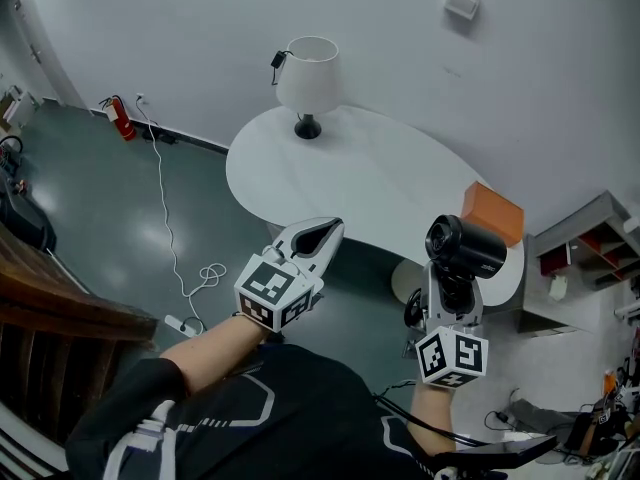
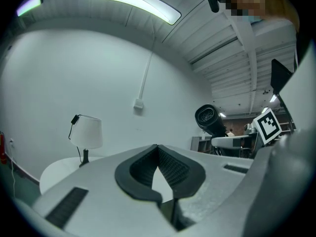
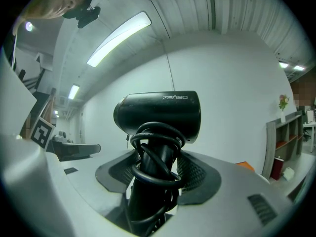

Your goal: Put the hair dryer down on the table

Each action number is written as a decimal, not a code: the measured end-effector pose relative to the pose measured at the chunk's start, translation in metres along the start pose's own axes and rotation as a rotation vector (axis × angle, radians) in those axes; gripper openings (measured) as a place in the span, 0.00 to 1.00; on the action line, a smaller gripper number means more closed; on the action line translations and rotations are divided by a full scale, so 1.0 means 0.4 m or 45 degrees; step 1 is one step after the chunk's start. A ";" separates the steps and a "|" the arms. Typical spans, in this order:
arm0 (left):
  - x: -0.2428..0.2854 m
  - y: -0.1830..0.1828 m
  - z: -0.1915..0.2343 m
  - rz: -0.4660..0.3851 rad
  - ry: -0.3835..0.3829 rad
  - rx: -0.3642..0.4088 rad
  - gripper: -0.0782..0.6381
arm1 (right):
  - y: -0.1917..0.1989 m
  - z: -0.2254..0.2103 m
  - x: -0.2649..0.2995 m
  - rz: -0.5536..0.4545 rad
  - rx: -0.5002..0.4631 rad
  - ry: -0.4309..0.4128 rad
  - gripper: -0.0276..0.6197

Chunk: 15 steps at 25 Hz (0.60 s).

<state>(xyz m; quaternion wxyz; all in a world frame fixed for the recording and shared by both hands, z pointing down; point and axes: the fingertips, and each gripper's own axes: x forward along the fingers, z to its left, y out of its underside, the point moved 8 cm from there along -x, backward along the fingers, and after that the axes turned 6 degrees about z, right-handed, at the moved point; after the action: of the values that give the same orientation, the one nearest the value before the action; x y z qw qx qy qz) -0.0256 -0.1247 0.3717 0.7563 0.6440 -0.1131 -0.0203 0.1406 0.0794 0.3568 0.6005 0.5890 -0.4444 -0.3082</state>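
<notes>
A black hair dryer (image 1: 462, 251) stands upright in my right gripper (image 1: 447, 300), which is shut on its handle; its cord is wound round the handle. In the right gripper view the hair dryer (image 3: 159, 115) fills the middle, barrel across, handle between the jaws. It is held in the air near the front right edge of the white oval table (image 1: 370, 183). My left gripper (image 1: 312, 239) is shut with nothing in it, its jaws meeting at the tips, and hovers just off the table's near edge. The left gripper view shows the hair dryer (image 2: 211, 120) to the right.
A white table lamp (image 1: 306, 80) stands at the table's far left end, also visible as the lamp (image 2: 85, 135). An orange box (image 1: 493, 213) lies at the table's right edge. A white cable (image 1: 170, 238) runs over the dark floor to the left. Shelves (image 1: 590, 248) stand at right.
</notes>
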 end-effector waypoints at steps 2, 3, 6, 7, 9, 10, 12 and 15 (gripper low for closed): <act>-0.007 -0.001 0.028 -0.006 0.006 -0.001 0.12 | 0.002 0.024 0.014 0.000 -0.002 0.007 0.44; -0.010 0.000 0.042 -0.008 0.008 -0.003 0.12 | 0.003 0.037 0.020 0.000 -0.004 0.010 0.44; -0.016 -0.004 0.082 -0.009 0.019 -0.008 0.12 | -0.002 0.071 0.042 -0.002 -0.012 0.020 0.44; -0.017 -0.006 0.095 -0.010 0.023 -0.007 0.12 | -0.005 0.081 0.050 -0.004 -0.014 0.023 0.44; -0.023 -0.013 0.121 -0.017 0.032 -0.002 0.12 | -0.010 0.103 0.066 -0.010 -0.015 0.030 0.44; -0.028 -0.016 0.134 -0.022 0.037 -0.001 0.12 | -0.011 0.115 0.073 -0.013 -0.015 0.034 0.44; -0.036 -0.022 0.159 -0.030 0.052 0.002 0.12 | -0.011 0.140 0.088 -0.014 -0.012 0.042 0.44; -0.042 -0.026 0.197 -0.031 0.067 0.004 0.12 | -0.011 0.171 0.113 -0.014 -0.009 0.050 0.44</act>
<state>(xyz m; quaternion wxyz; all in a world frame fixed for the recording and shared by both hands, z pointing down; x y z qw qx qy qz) -0.0563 -0.1998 0.3704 0.7578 0.6467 -0.0855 -0.0123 0.0986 0.0086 0.3542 0.6095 0.5953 -0.4281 -0.3015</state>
